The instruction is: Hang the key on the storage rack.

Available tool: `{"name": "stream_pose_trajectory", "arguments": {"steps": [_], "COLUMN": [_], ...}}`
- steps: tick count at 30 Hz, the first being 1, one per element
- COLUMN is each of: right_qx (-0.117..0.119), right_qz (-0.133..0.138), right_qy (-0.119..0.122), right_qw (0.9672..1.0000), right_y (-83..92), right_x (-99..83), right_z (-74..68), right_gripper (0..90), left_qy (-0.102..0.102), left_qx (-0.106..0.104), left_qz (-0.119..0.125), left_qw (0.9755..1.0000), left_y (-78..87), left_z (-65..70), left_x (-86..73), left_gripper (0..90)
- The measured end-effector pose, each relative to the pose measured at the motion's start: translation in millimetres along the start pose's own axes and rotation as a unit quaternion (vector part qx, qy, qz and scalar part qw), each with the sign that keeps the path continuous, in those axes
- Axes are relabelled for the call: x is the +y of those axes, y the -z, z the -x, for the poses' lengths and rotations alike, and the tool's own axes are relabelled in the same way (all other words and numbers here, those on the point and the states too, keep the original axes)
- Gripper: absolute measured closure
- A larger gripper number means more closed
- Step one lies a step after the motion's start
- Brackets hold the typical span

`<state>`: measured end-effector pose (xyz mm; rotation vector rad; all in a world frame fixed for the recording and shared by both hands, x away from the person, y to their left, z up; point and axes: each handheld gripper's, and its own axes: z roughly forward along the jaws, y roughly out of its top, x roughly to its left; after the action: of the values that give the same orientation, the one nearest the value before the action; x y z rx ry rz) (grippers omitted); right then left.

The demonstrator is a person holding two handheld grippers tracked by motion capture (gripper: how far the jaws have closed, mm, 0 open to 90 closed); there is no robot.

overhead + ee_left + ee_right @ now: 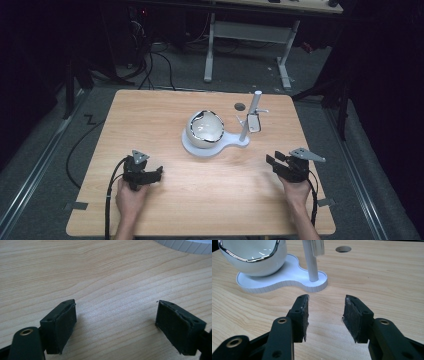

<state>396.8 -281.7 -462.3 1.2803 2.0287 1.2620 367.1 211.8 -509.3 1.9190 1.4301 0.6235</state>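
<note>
A white egg-shaped bowl point(205, 128) with a chrome rim sits on a white flat base point(195, 148) in the middle of the wooden table point(150, 115); a white post point(250, 117) rises from the base's right lobe. In the right gripper view the bowl point(252, 257) and post point(310, 265) lie ahead and to the left. My left gripper point(159, 172) rests low at the front left, jaws wide apart over bare wood point(115, 317). My right gripper point(272, 160) is at the front right, its jaws point(325, 312) partly apart with nothing between them.
A round hole point(240, 106) is cut in the tabletop behind the post. Cables trail from both grippers off the front edge. Behind the table stands a white desk frame point(247, 45) on a grey floor.
</note>
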Motion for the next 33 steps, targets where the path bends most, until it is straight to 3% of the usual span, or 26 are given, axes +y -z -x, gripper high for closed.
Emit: {"name": "stream_pose_trajectory", "arguments": {"steps": [7,16,22,33], "right_qx": [-0.004,-0.010,-0.010,-0.017], "right_qz": [-0.006,-0.021,-0.043,-0.057], "right_qy": [-0.009,0.006,0.001,0.000], "right_qw": [0.9999,0.9997,0.9990,0.9983], "right_y": [0.8,-6.6,-14.0,-20.8], "right_x": [-6.7,-10.5,-14.2,-16.5], "right_z": [3.7,5.3,8.1,10.6], "right_gripper": [55.4,55.5,54.9,54.0], "left_qy": [0.000,0.000,0.000,0.000], "left_qx": [0.000,0.000,0.000,0.000], "left_qz": [0.000,0.000,0.000,0.000], "left_qw": [1.0000,1.0000,1.0000,1.0000], "left_y": [0.0,0.0,0.0,0.0], "left_z": [0.0,0.0,0.0,0.0], "left_x": [0.0,0.0,0.0,0.0], "left_gripper": [17.3,17.3,17.3,17.3]}}
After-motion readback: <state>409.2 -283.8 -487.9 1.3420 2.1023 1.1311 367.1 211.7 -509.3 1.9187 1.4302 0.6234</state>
